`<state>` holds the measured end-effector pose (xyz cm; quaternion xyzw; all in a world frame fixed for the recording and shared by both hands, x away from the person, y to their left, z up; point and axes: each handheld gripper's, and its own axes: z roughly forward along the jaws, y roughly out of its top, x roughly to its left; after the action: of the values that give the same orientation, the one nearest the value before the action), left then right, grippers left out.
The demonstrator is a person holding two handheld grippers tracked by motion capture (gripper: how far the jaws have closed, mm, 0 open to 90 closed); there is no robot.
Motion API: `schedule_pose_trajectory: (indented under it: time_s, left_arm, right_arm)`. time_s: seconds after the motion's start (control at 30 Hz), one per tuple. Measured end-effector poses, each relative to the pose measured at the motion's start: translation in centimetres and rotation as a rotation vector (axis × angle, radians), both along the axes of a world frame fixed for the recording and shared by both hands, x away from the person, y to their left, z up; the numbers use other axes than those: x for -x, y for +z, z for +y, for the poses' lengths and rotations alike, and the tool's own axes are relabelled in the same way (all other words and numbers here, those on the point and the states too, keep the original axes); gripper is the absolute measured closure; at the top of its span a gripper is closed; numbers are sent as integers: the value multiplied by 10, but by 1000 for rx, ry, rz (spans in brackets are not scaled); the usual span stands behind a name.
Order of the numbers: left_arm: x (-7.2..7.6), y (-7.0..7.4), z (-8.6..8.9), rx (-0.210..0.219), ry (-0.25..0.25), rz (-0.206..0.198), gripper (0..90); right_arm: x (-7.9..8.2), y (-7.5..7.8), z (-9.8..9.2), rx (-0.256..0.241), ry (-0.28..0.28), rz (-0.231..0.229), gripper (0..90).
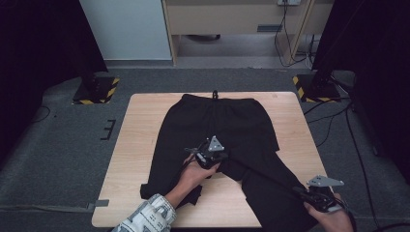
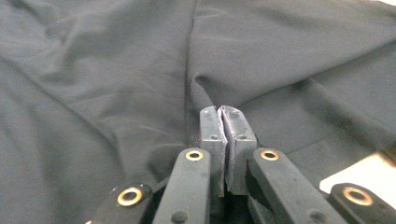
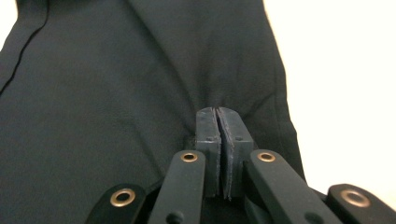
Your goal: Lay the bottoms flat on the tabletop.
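Trousers (image 1: 212, 130): plain black. Table (image 1: 140, 145): pale wood grain. Sleeve (image 1: 147, 217): white with dark print; floor plates (image 1: 96, 90): yellow-black stripes.

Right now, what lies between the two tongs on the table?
In the high view, black trousers span the stretch: the left tongs pinch the crotch, the right tongs the leg's lower end, with that leg between.

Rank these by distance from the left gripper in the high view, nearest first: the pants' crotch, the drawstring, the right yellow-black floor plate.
1. Crotch: right at the left gripper, mid-table.
2. Drawstring: at the waistband, by the table's far edge.
3. Right floor plate: on the floor beyond the table's far right corner.
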<state>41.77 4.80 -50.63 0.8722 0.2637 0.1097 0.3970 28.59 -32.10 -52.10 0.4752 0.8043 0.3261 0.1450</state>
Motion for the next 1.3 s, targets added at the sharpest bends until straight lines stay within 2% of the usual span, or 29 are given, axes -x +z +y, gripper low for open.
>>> schedule_pose_trajectory:
  time_s: [0.1,0.13,0.2,0.3,0.4,0.53,0.63,0.7,0.83,0.9,1.03,1.1,1.3]
  left_arm:
    - [4,-1,-3,-4,-13,1,862]
    - [5,-2,-4,-3,-14,3,860]
    - [6,-3,-3,-5,-10,8,860]
    - [8,-5,-3,-11,-9,8,866]
    - [11,-7,-2,-24,-15,6,871]
    - [16,-8,2,-22,-15,4,876]
    - [19,-10,4,-13,-8,12,878]
    - [18,-13,3,-14,1,20,879]
    - [17,-15,1,-9,9,25,880]
    - [18,-16,1,-12,4,25,881]
    - [18,-17,2,-19,-2,26,880]
    - [18,-16,3,-17,-2,24,880]
    - [22,-15,0,-25,-24,32,870]
  right_arm:
    - [15,2,0,9,19,25,866]
    - [18,4,1,20,26,23,834]
    - [16,8,1,2,23,-15,775]
    - [-2,15,3,-42,-2,-76,641]
    - [-30,15,8,-73,-16,-103,561]
    - [-63,8,16,-93,-41,-122,526]
    - [-78,4,19,-106,-58,-128,507]
    - [-85,-2,20,-104,-64,-116,495]
    - [-88,-10,25,-86,-50,-78,539]
    - [-86,-10,26,-76,-40,-85,659]
    - [-81,-9,28,-75,-8,-68,841]
    - [-76,-8,29,-79,6,-48,871]
    - [-50,-4,24,-73,-5,1,877]
